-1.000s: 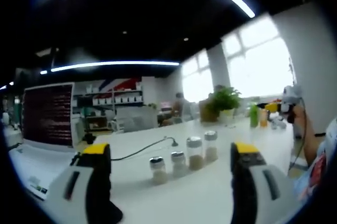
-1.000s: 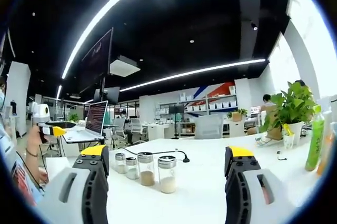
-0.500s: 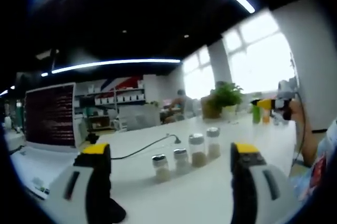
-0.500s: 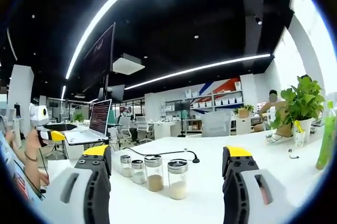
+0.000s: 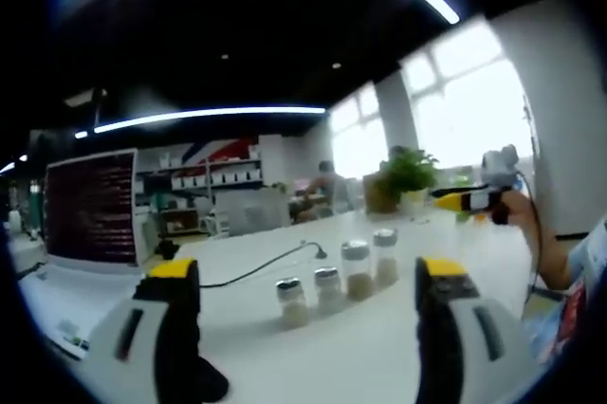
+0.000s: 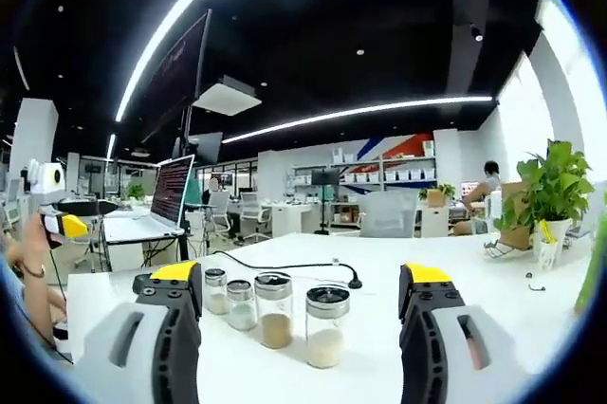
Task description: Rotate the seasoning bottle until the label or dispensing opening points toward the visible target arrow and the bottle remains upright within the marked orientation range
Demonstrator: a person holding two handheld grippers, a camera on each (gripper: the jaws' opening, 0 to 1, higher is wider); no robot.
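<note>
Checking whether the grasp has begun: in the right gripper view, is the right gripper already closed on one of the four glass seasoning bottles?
No, the right gripper is open, its jaws spread wide short of the four glass seasoning bottles standing free on the white table.

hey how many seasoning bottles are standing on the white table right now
4, upright in one row between the open fingers: bottle one nearest the right gripper view, bottle two, bottle three, bottle four farthest. None looks hidden.

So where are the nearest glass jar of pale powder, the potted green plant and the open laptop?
Glass jar of pale powder (image 6: 325, 326), right gripper view, glass body.
Potted green plant (image 6: 551, 184), right gripper view, leaves.
Open laptop (image 5: 92, 207), left gripper view, screen.
</note>
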